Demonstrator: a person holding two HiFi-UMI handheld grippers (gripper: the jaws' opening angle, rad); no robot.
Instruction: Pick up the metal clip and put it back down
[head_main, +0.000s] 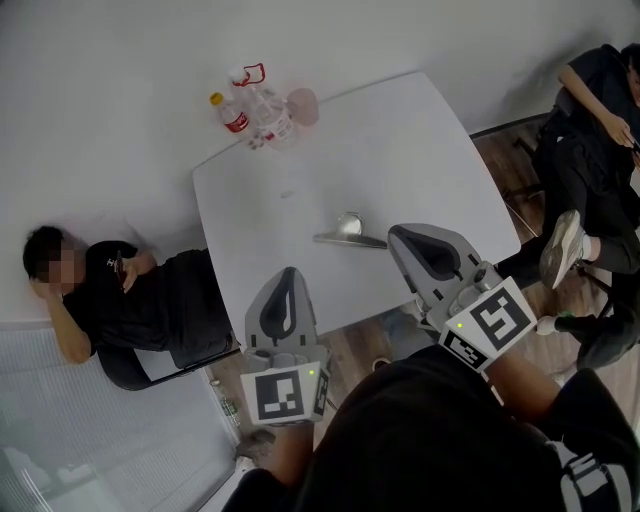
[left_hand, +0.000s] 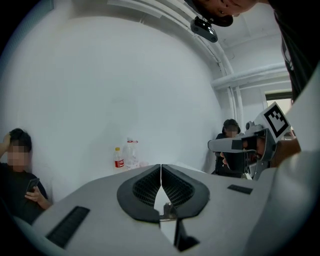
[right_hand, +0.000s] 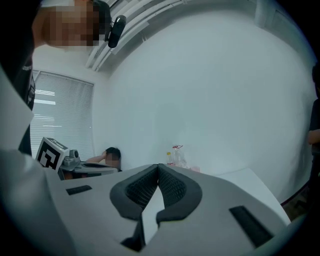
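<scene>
Metal clip (head_main: 349, 232) on table (head_main: 420, 150), bottles (head_main: 255, 112) at far corner; left gripper (head_main: 289, 278), right gripper (head_main: 402, 238) clenched empty.

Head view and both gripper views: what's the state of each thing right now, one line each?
metal clip: lying on the table, untouched by either gripper.
left gripper: shut, nothing between its jaws.
right gripper: shut, nothing between its jaws.
red-label bottle: upright, yellow cap on.
clear bottle: upright.
</scene>
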